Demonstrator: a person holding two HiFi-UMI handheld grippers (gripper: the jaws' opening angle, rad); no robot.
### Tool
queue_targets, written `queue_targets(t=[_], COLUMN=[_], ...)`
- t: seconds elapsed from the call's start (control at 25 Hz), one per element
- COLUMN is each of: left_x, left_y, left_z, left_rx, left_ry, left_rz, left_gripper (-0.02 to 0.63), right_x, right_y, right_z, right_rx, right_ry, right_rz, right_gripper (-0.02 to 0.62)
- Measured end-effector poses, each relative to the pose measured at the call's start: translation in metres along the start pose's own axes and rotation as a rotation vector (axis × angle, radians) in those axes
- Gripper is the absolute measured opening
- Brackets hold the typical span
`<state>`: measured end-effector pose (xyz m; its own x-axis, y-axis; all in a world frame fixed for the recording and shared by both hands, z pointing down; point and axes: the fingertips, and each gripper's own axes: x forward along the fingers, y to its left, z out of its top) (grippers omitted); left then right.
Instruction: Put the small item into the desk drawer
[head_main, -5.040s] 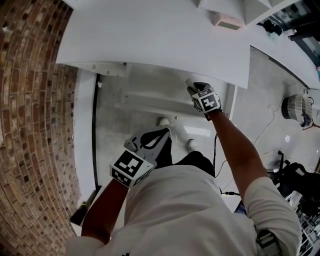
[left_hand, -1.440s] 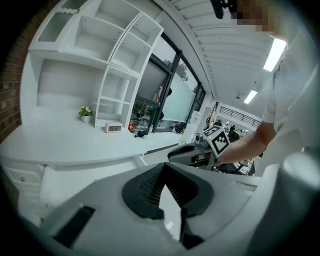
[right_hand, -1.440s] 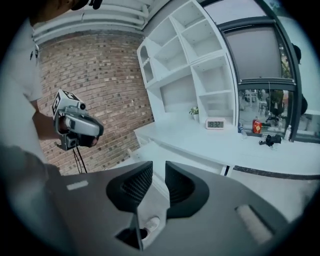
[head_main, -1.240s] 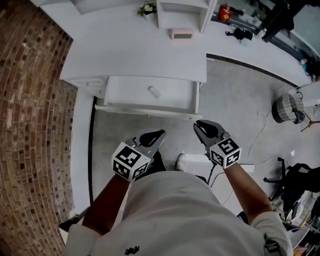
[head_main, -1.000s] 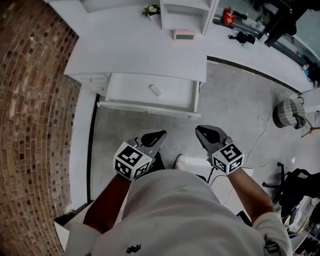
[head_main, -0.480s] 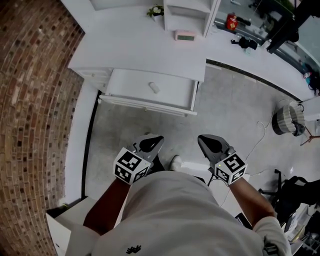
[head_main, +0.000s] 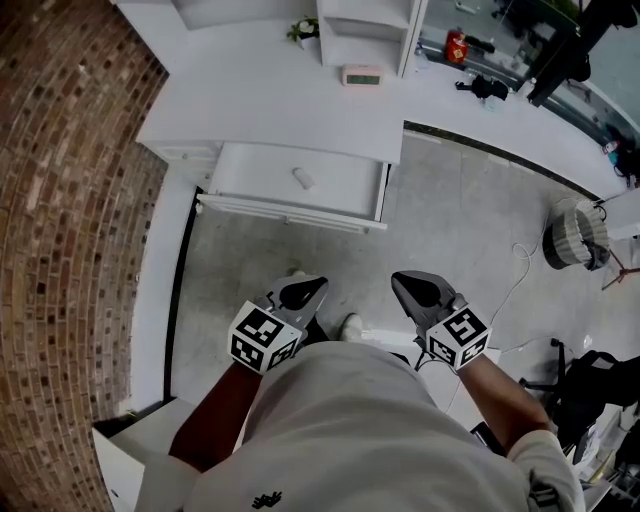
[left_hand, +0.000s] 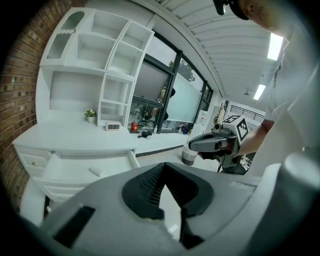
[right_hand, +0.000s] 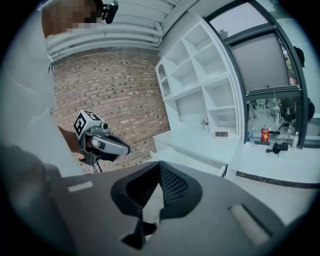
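The small white item (head_main: 302, 178) lies inside the open desk drawer (head_main: 345, 190) under the white desk top (head_main: 270, 105). Both grippers hang close to my body, well short of the drawer. My left gripper (head_main: 303, 292) is shut and holds nothing. My right gripper (head_main: 416, 287) is likewise shut and empty. In the left gripper view the closed jaws of the left gripper (left_hand: 164, 167) point toward the drawer (left_hand: 75, 169), the item (left_hand: 95, 172) shows in it, and the right gripper (left_hand: 210, 144) floats at the right. In the right gripper view its closed jaws (right_hand: 159, 165) face the desk (right_hand: 197, 141).
A brick wall (head_main: 70, 200) runs along the left. A small clock (head_main: 361, 75) and a shelf unit (head_main: 365, 25) stand on the desk. A round basket (head_main: 568, 232) and cables lie on the grey floor at the right. My shoe (head_main: 348, 325) shows between the grippers.
Five seconds ago my right gripper reached in at the drawer; now both grippers are drawn back to my body. The item rests in the drawer.
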<state>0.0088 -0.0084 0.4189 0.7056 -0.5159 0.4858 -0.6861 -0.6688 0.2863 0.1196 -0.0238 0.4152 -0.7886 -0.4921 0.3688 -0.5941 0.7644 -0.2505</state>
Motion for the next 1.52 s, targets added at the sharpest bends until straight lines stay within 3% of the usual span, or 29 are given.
queue_targets(t=[1.52], left_x=[0.007], left_y=[-0.032], left_z=[0.005], left_rx=[0.021], left_ry=[-0.007], left_rz=[-0.037], left_gripper=[0.006], right_x=[-0.023], right_y=[0.011], right_z=[0.008], right_rx=[-0.035], right_ry=[-0.016], right_rz=[0.025], right_gripper=[0.012])
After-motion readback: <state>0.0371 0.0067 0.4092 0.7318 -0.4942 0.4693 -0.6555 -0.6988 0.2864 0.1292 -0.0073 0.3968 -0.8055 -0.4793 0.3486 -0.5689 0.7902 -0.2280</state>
